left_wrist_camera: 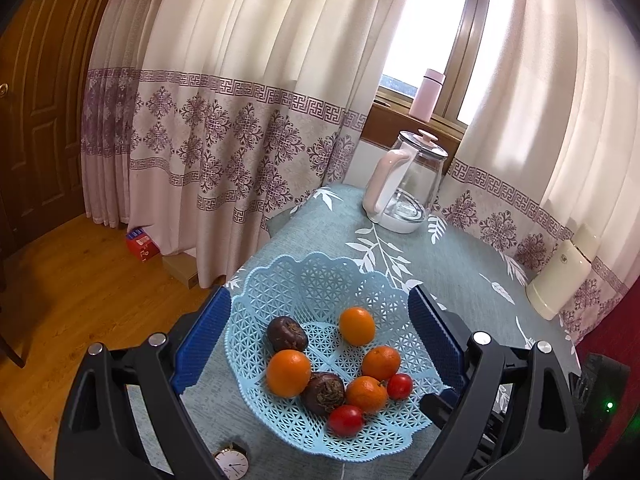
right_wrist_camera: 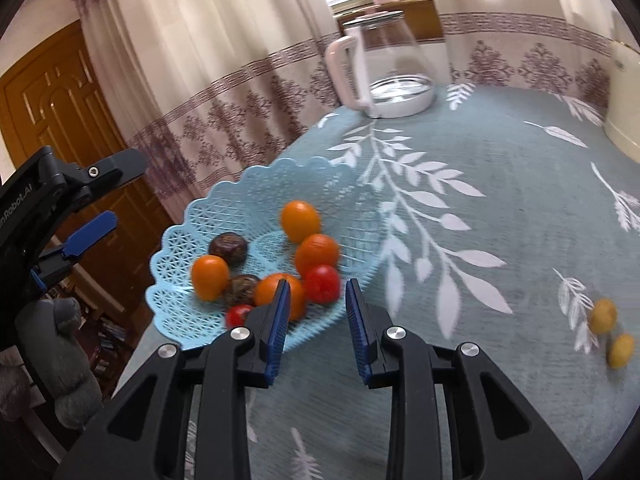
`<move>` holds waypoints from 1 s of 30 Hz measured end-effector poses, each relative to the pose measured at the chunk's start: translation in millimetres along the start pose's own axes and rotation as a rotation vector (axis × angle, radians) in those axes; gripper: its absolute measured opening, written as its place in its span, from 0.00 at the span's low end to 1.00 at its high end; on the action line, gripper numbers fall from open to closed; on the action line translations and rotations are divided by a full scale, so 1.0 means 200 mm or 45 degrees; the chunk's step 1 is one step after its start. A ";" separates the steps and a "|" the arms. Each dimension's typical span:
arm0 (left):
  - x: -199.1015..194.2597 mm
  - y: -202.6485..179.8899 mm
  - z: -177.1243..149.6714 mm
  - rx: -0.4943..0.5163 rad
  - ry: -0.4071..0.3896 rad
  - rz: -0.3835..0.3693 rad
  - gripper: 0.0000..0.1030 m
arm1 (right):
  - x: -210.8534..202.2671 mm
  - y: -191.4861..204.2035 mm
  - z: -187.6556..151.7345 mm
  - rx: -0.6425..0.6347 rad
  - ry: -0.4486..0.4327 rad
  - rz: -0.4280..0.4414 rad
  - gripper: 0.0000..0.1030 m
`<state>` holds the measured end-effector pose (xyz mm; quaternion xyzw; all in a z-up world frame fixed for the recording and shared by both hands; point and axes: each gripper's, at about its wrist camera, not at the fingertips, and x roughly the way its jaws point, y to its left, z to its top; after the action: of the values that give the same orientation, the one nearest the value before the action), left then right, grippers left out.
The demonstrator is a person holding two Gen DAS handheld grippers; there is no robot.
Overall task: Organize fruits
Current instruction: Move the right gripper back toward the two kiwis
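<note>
- eight fruits already sit in the blue basket (left_wrist_camera: 280,280) near the worktop's left edge.
- two yellow fruits (right_wrist_camera: 603,315) remain out, by the right edge.
- left tongs (left_wrist_camera: 320,336) gape wide around the basket — right tongs (right_wrist_camera: 318,308) open, empty.

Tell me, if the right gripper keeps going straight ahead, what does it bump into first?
Probably the round red tomato at the near edge of the light blue lattice plastic basket. The right gripper is open and empty, pointing toward it; depth is hard to judge.
</note>
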<state>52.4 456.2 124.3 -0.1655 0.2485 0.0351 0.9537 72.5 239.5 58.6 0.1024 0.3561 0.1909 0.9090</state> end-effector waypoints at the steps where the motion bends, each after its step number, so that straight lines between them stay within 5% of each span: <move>1: 0.00 -0.01 -0.01 0.004 0.001 -0.002 0.89 | -0.01 -0.01 0.00 0.003 -0.005 -0.011 0.28; 30: 0.01 -0.27 -0.12 0.172 0.055 -0.091 0.89 | -0.42 -0.66 -0.19 0.192 -0.123 -0.430 0.34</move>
<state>51.2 397.1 119.9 -0.1101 0.2648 -0.0193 0.9578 26.5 87.6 40.1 0.1179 0.3374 0.0034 0.9339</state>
